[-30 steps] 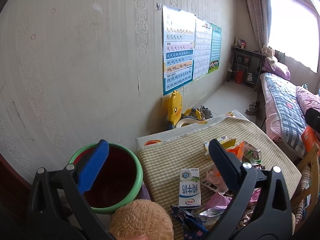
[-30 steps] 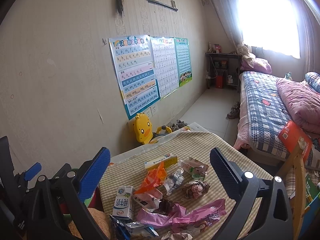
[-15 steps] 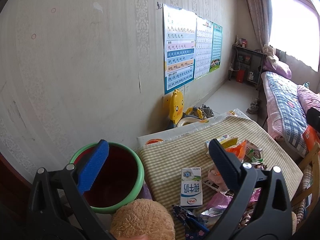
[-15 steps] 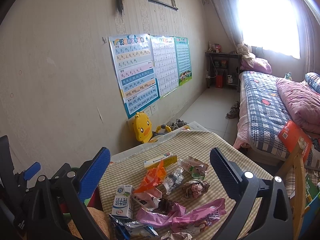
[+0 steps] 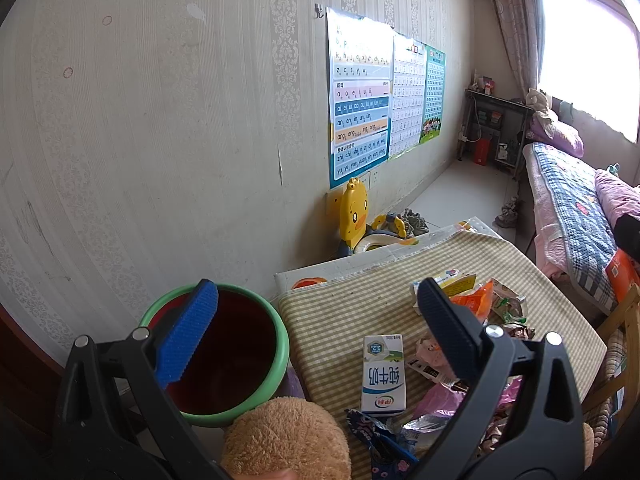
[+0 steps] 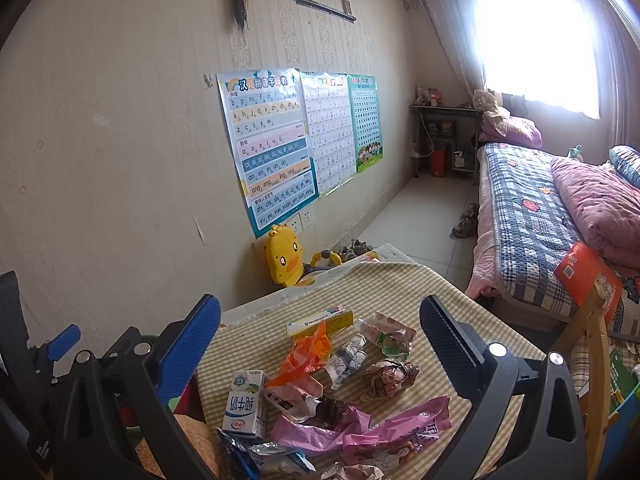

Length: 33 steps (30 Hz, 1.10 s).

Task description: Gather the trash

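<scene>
A: Item one, far left. We list a round green-rimmed bin with a dark red inside [image 5: 224, 356], standing on the floor just beside the table's left edge. The left gripper [image 5: 316, 332] hangs over it and over the table's near left corner, its jaws spread wide, nothing between them.

B: Item two, near edge, between bin and table: a tan plush toy [image 5: 286, 440]. We cannot tell what it rests on.

A: Item three, the table under a yellow-and-white checked cloth [image 6: 404, 280]. The trash lies on its near half.

B: We enter that trash left to right. A white-and-blue milk carton [image 6: 245, 404], lying flat at the left. A crumpled orange plastic wrapper [image 6: 304, 354], just right of it. A flat yellow-and-white box [image 6: 320, 322], beyond the orange wrapper. A crumpled brownish wrapper [image 6: 390, 376], further right. A long pink plastic wrapper [image 6: 360, 428], nearest, across the front of the pile.

A: Item four, the right gripper [image 6: 320, 344], above the pile, fingers wide apart and empty.

B: Last, against the far wall: a yellow duck-shaped plastic toy [image 6: 284, 256].
</scene>
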Motion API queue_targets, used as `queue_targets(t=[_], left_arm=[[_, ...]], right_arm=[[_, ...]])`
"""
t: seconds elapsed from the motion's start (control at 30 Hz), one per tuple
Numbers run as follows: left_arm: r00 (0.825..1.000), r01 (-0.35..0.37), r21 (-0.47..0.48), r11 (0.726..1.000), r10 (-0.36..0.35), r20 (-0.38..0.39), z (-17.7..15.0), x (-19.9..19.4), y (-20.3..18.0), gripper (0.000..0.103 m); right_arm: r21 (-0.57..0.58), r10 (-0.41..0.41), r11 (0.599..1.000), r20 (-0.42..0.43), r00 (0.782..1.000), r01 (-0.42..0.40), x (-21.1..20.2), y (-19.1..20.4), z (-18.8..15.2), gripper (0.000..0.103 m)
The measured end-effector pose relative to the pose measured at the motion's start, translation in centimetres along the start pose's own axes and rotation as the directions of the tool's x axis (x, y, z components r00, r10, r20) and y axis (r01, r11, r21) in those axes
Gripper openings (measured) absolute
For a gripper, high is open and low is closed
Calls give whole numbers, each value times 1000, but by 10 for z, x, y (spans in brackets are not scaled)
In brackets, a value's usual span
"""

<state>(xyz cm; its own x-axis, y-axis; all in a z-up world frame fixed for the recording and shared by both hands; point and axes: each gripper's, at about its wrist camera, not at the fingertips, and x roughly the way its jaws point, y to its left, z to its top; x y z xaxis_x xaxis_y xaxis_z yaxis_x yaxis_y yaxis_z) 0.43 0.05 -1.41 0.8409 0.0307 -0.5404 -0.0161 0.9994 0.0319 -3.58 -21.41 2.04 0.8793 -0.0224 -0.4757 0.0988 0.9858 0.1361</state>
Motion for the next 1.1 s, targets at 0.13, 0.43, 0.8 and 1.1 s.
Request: queue_targets(t=[0.13,0.43,0.8,1.1], left_arm=[[1000,0,0,1000,0,0,0,0,0,98],[1000,1,-1,1000,-1,-1,0,0,0,98],[1000,-2,-1,1000,2,-9,-2,1,1,98],[1000,0,12,1000,0,-22,-3,7,-3,98]], right_arm=[[-1,-1,1000,-1,1000,1,0,0,-1,96],[1,-1,1000,-4,1000,1,0,-1,-1,96],[-2,0,1000,-12,1000,0,0,-2,1,96],[-4,-2,1000,-25,1000,2,5,-3,-1,96]])
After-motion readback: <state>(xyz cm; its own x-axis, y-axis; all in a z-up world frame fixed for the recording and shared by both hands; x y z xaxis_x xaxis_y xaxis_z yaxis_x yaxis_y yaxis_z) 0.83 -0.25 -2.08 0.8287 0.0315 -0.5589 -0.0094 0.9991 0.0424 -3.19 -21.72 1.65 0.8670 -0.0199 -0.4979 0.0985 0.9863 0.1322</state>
